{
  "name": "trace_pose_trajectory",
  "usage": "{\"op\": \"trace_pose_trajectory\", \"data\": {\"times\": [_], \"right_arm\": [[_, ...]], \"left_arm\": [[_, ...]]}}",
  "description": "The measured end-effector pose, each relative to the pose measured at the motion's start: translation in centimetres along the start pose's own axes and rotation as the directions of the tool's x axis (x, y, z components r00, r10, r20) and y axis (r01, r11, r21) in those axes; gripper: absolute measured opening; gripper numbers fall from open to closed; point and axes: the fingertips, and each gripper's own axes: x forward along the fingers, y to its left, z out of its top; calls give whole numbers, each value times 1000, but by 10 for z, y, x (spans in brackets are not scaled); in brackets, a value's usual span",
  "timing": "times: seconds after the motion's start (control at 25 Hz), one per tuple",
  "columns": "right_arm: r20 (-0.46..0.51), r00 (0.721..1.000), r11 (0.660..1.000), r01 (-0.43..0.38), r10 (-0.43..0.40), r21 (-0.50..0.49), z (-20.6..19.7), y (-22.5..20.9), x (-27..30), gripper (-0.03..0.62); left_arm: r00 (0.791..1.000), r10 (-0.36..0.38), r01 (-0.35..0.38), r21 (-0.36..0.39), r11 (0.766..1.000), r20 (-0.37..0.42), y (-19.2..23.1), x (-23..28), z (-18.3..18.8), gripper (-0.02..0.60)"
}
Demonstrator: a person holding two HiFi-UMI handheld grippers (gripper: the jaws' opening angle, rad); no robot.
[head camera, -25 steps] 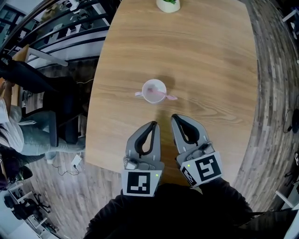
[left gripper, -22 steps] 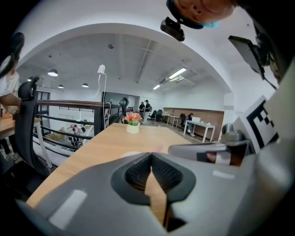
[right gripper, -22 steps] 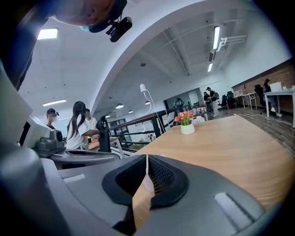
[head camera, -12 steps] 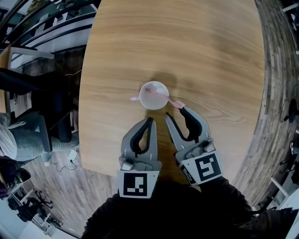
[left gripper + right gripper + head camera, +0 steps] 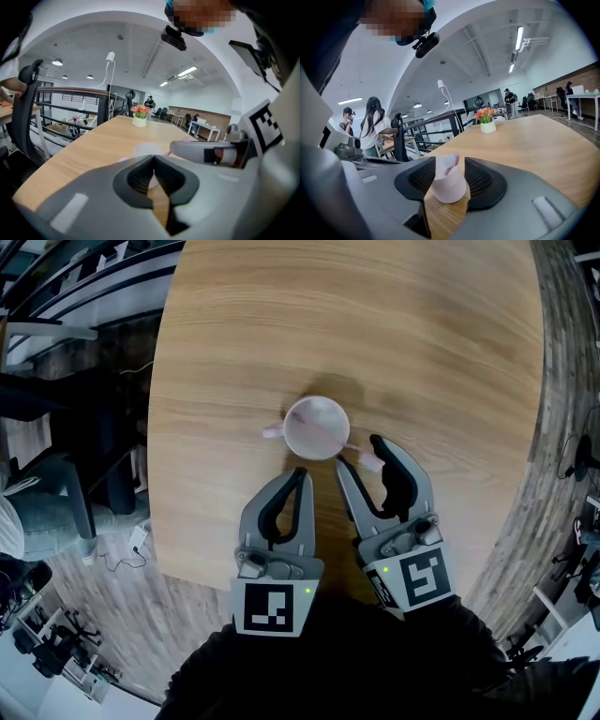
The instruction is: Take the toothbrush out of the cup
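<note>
Both grippers point forward and slightly down above the table. The left gripper is closed and empty, near the cup. The right gripper has jaws that have just been opening; they now stand wide either side of the right end of the toothbrush, which lies across the cup. A flowerpot stands far off.

Left claw closed, right claw jaws just parted, toothbrush end between

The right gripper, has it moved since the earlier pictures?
Yes. The right gripper came forward to the cup; its jaws have just been opening, and the toothbrush end lies between them, not gripped.
</note>
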Motion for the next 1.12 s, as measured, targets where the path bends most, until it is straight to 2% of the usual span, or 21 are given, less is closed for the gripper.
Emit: {"op": "trace_pose_trajectory", "data": {"times": [1.12], "right_arm": [[-28,1000,1000,-5,4,-17,-8,5,2,52]], "left_arm": [[1000,22,-22,-10,1000,8,4,-4,1,8]]}}
